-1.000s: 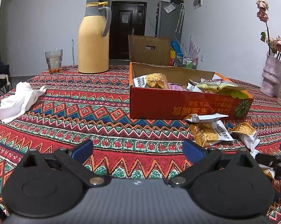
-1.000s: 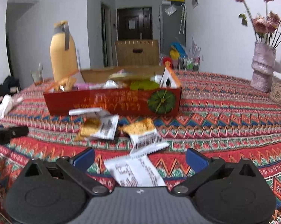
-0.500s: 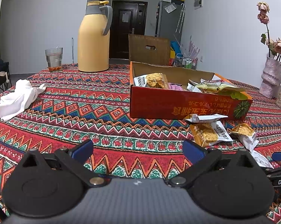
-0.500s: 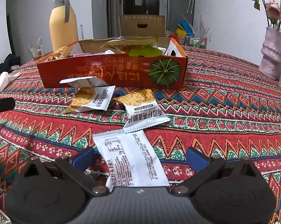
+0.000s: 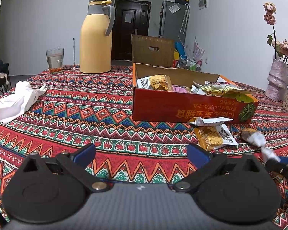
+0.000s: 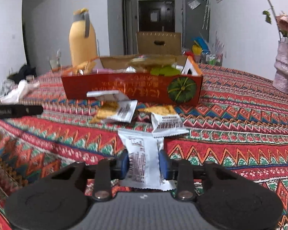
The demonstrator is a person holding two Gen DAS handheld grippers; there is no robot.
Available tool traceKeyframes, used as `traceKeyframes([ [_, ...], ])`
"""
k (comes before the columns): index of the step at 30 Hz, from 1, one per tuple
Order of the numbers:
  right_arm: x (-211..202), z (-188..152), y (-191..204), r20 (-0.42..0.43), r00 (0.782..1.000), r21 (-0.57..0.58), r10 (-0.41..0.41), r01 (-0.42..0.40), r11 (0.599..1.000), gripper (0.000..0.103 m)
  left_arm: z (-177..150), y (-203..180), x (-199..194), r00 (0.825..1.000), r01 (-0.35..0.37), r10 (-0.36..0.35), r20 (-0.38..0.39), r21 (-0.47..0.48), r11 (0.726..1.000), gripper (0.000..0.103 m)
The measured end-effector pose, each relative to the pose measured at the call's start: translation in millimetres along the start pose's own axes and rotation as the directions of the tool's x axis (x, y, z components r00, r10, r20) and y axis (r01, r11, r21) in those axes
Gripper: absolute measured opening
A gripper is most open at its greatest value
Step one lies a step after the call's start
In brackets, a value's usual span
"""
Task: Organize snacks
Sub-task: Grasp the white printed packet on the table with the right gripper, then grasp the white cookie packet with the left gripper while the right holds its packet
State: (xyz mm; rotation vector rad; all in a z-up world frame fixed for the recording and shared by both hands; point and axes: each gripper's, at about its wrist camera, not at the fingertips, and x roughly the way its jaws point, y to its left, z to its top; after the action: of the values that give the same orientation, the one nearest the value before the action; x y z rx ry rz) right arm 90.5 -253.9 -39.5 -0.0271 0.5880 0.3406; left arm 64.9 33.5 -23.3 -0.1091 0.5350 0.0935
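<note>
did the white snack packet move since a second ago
Yes. In the right wrist view the white packet lay flat on the tablecloth short of the red box; now the right tool has just closed on it.

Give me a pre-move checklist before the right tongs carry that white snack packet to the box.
1. Grip: ok. The right tongs have just closed and both pads press the white snack packet.
2. Packet clear of the tablecloth: cannot tell; the view is blurred and its far end overlaps another packet.
3. Room in the red box: ok; it is open on top and partly filled, with bare cardboard showing at the back.
4. Path to the box: not ok if dragged; two loose packets lie between, so lift over them.
5. Left tongs: ok; open, empty, off to the side of the path.
</note>
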Motion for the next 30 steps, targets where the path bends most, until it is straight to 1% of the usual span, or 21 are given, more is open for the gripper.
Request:
traceKeyframes([
  [5,-11,10,-7,0.091,0.996,0.034,-0.006,0.003,0.999,0.031,0,-1,1,1.000,-0.008,0.008,-0.003,0.004,1.000,0.103],
  [9,-16,20,-11,0.149,0.989,0.046,0.005,-0.012,0.999,0.031,0,-2,2,1.000,-0.020,0.020,-0.008,0.008,1.000,0.103],
  [11,-18,25,-11,0.181,0.983,0.043,0.011,-0.019,0.999,0.031,0,-3,4,1.000,-0.027,0.027,-0.013,0.011,1.000,0.103],
  [14,-16,32,-14,0.210,0.978,0.032,0.003,-0.010,0.999,0.031,-1,-3,5,0.999,-0.036,0.036,-0.017,0.015,0.999,0.103],
  [22,4,48,-39,0.216,0.975,0.071,-0.049,0.035,0.997,0.031,2,-4,9,0.997,-0.060,0.061,-0.046,0.019,0.998,0.103],
  [26,11,51,-51,0.210,0.975,0.095,-0.074,0.055,0.994,0.031,12,-12,8,0.997,-0.039,0.042,-0.063,0.046,0.998,0.103],
  [30,19,44,-62,0.209,0.974,0.149,-0.088,0.058,0.987,0.031,30,-30,6,0.999,-0.020,0.024,-0.048,0.076,0.997,0.103],
])
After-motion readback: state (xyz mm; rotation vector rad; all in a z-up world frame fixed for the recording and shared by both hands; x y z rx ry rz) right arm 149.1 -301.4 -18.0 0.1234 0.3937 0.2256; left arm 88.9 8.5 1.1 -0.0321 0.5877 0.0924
